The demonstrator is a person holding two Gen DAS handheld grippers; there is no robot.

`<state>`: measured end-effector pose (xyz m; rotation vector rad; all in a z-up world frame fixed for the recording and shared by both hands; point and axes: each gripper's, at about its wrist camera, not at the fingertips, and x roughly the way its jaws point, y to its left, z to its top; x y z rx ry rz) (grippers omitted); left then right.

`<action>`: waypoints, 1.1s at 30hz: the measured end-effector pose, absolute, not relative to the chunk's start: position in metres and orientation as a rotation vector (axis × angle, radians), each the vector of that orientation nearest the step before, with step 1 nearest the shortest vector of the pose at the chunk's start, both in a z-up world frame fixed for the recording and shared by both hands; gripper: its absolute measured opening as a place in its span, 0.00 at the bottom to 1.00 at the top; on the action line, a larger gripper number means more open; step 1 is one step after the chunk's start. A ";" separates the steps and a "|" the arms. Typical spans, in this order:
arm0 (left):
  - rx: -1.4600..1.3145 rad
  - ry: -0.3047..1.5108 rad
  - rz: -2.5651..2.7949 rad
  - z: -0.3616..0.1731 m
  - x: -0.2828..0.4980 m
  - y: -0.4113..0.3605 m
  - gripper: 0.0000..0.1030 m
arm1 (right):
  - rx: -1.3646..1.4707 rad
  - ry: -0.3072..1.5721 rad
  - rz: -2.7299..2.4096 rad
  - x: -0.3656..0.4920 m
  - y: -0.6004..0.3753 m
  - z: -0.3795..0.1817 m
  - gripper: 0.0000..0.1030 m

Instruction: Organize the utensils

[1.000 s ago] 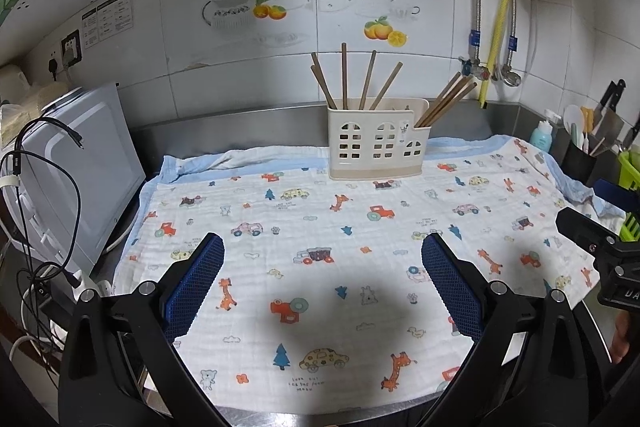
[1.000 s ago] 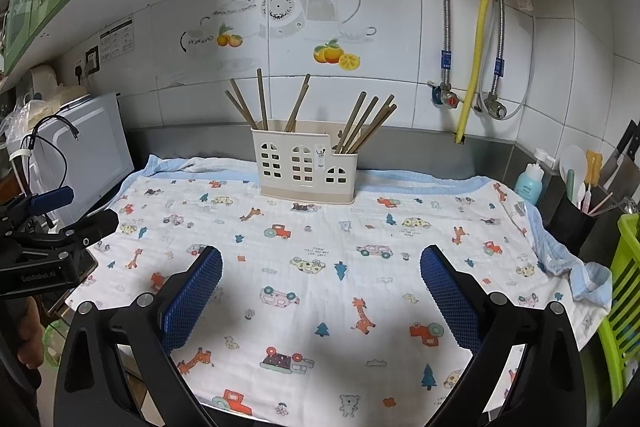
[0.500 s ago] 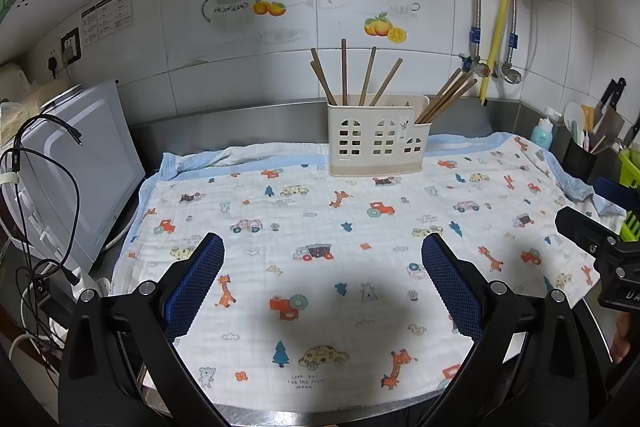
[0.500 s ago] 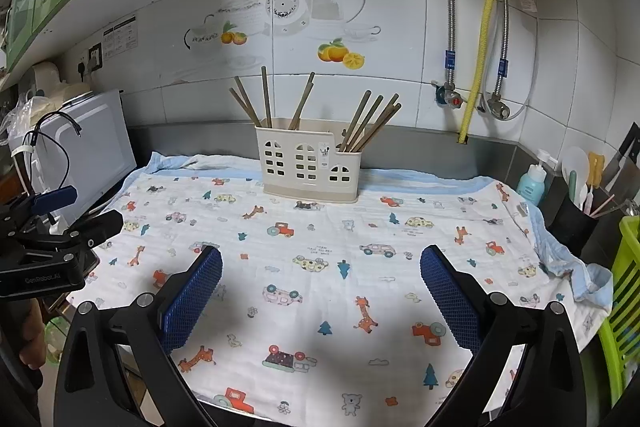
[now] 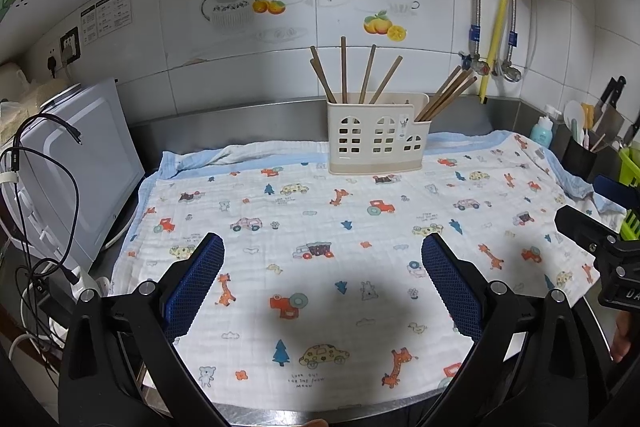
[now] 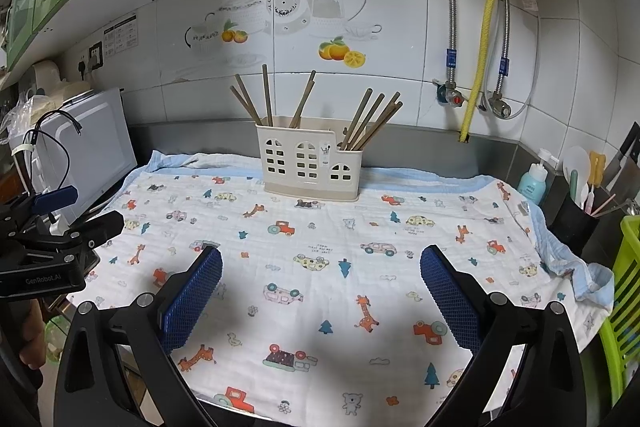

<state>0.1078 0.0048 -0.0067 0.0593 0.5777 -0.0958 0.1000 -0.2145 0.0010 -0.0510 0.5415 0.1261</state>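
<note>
A cream utensil holder with window cut-outs stands at the back of a cartoon-print cloth. Several brown chopsticks stick up from its taller left part, and several more lean right out of the lower compartment. My left gripper hangs open over the cloth's near edge, nothing between its blue pads. My right gripper is open too, empty, over the front of the cloth. Each gripper also shows at the edge of the other's view.
A white microwave with black cables stands left. On the right are a black cup of utensils, a blue soap bottle and a green rack. Pipes and a yellow hose run down the tiled wall.
Both cameras have drifted slightly back and up, so the holder sits a little lower in view. Both grippers stay open and empty.
</note>
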 end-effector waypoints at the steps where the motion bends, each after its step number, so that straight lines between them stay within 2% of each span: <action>1: 0.058 0.578 -0.095 -0.007 0.108 0.005 0.95 | -0.052 0.541 0.125 0.100 -0.214 0.001 0.93; 33: 0.063 0.585 -0.101 -0.011 0.111 0.006 0.95 | -0.043 0.545 0.134 0.103 -0.218 -0.003 0.93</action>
